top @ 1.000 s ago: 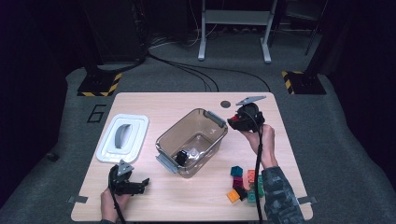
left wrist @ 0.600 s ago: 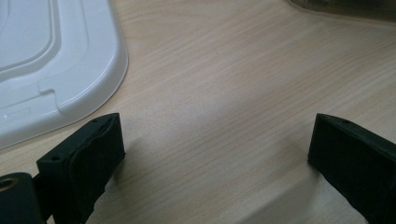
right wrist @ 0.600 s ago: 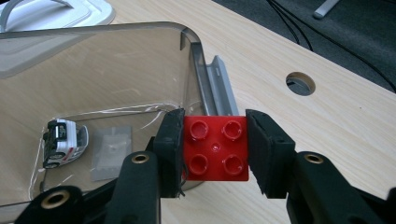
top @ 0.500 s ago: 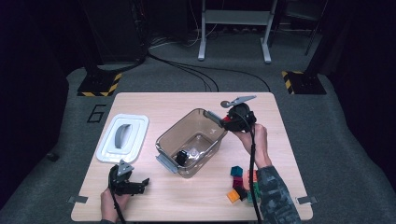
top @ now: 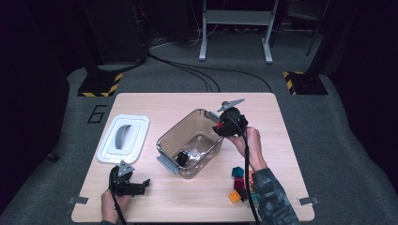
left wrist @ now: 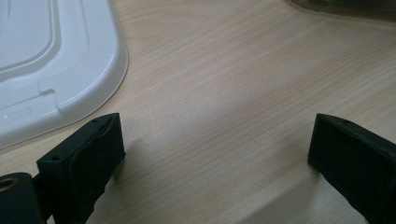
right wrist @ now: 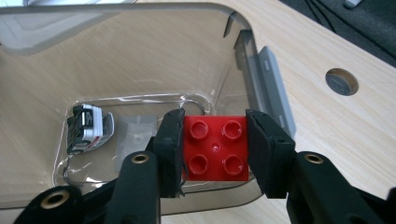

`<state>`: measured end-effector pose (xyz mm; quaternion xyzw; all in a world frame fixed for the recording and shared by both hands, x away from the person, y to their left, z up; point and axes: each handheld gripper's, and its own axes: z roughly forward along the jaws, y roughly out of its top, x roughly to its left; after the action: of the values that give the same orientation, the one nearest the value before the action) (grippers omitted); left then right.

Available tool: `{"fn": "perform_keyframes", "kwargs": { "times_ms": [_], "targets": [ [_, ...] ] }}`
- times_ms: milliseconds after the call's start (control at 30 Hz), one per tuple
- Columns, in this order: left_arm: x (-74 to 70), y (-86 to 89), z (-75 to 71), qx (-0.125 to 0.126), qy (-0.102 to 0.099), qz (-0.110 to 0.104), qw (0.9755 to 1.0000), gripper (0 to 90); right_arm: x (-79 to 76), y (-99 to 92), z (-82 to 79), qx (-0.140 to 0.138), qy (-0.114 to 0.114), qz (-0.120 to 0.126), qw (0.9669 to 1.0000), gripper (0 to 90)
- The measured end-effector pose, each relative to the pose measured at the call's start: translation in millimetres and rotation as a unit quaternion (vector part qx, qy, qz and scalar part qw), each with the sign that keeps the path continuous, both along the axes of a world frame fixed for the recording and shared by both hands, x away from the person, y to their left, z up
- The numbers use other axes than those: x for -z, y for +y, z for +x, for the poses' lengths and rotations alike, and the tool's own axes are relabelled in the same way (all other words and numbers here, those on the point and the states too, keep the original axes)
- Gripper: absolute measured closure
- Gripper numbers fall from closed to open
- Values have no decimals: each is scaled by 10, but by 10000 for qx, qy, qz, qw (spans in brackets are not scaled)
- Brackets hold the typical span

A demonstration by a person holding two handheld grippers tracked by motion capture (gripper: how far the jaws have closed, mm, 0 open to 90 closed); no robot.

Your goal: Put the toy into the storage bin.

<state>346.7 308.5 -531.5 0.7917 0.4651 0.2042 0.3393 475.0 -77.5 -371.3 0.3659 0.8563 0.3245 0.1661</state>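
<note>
My right gripper [right wrist: 215, 128] is shut on a red four-stud brick [right wrist: 215, 148], one black jaw on each side. It hangs over the near-right rim of a clear plastic bin [top: 169, 140], seen in the high view at the right gripper [top: 219, 127]. Inside the bin lies a small black and white object [right wrist: 86, 128]. My left gripper [top: 137, 184] rests low at the table's front left. Its jaws stand wide open in the left gripper view [left wrist: 215, 140], with bare wood between them.
The bin's white lid [top: 124, 138] lies flat to the left of the bin, its edge close by the left gripper [left wrist: 46, 60]. Several coloured bricks [top: 239, 183] sit at the front right beside the person's sleeve. A round hole [right wrist: 342, 81] marks the tabletop behind the bin.
The right gripper has carried the red brick leftward, from the table's right side to over the bin's rim. The left gripper has stayed put.
</note>
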Motion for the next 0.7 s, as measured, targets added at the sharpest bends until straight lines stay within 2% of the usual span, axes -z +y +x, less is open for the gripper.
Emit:
{"fn": "perform_keyframes", "kwargs": {
  "times_ms": [200,367,500,700],
  "targets": [
    [0,0,0,4,0,2,10000,34,54,38,-2,-96,152,-127,9998,587],
    [0,0,0,3,0,5,10000,34,83,34,-8,-72,221,-105,9997,586],
    [0,0,0,4,0,4,10000,34,86,42,-15,-133,198,-142,9996,586],
    [0,0,0,2,1,1,10000,34,95,88,-30,-336,148,-359,9987,584]
  ]
}}
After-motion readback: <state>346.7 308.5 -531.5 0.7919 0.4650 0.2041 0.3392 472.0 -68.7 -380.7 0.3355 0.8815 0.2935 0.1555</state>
